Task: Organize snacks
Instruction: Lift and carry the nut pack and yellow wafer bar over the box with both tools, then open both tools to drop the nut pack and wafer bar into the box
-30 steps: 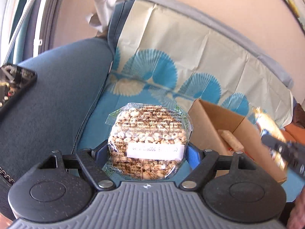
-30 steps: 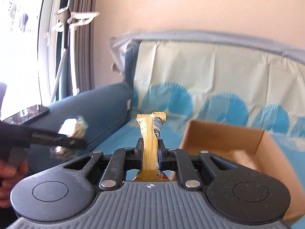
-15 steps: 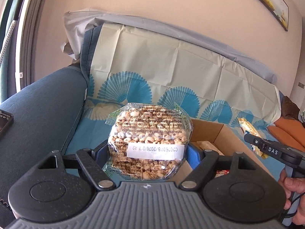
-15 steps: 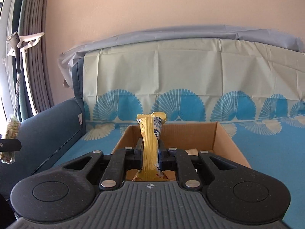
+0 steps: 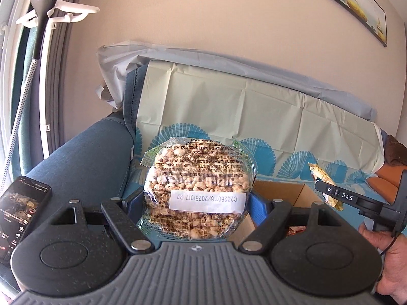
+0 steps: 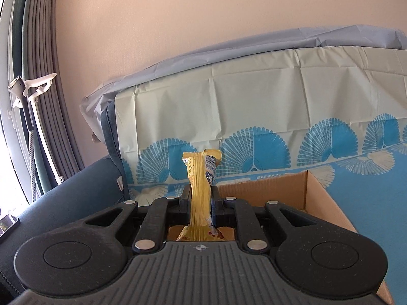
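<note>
My left gripper (image 5: 198, 200) is shut on a clear round pack of puffed grain cakes (image 5: 199, 188) with a white date label, held upright above the sofa seat. Behind it sits an open cardboard box (image 5: 282, 193). My right gripper (image 6: 201, 203) is shut on a thin yellow snack bar (image 6: 201, 188), held upright over the near end of the same box (image 6: 318, 203). The right gripper and its bar (image 5: 324, 190) also show at the right of the left wrist view. The box's contents are mostly hidden.
The box stands on a sofa covered by a pale sheet with blue fan prints (image 6: 254, 117). A dark blue armrest (image 5: 84, 157) lies left, with a phone (image 5: 17, 216) on it. A garment steamer (image 5: 40, 12) stands by the curtain. An orange cushion (image 5: 384, 188) is far right.
Both views have tilted upward and swung right, showing more wall. The box has come under the right gripper. Both grippers keep hold of their snacks.
</note>
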`<action>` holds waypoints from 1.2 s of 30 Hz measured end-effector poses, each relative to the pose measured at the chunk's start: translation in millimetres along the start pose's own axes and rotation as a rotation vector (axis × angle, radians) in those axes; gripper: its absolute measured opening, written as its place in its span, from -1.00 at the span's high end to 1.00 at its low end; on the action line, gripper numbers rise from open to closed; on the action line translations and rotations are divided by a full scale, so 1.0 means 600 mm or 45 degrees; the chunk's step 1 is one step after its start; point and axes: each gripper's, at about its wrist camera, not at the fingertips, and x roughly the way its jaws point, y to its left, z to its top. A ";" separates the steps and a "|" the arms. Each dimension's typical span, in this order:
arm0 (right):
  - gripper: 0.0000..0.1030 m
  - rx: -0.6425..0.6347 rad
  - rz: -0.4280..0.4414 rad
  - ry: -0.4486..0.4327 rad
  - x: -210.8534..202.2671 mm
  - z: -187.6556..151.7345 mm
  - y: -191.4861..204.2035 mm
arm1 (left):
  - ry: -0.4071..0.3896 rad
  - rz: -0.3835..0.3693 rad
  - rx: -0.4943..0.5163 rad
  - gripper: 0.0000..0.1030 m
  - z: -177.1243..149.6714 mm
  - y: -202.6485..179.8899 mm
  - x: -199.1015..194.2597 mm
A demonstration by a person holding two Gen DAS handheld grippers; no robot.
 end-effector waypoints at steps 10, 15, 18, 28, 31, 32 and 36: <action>0.73 0.011 -0.019 -0.050 -0.025 0.006 -0.005 | -0.153 0.017 0.163 -0.64 0.043 -0.061 -0.092; 0.73 0.002 -0.054 -0.049 -0.038 0.001 -0.018 | -0.031 0.012 0.104 -0.63 0.005 -0.081 -0.049; 0.73 0.001 -0.082 -0.063 -0.049 0.004 -0.030 | 0.016 -0.025 0.098 -0.63 -0.009 -0.103 -0.021; 0.73 0.025 -0.204 -0.065 -0.078 0.003 -0.092 | 0.105 -0.191 0.106 -0.63 -0.008 -0.222 0.117; 0.73 0.033 -0.232 -0.062 -0.077 0.002 -0.106 | 0.106 -0.231 0.119 -0.63 0.009 -0.268 0.164; 0.73 0.042 -0.241 -0.057 -0.075 0.001 -0.112 | 0.104 -0.243 0.123 -0.63 0.016 -0.281 0.177; 0.73 0.057 -0.242 -0.036 -0.064 -0.001 -0.124 | 0.091 -0.222 0.124 -0.66 0.051 -0.332 0.233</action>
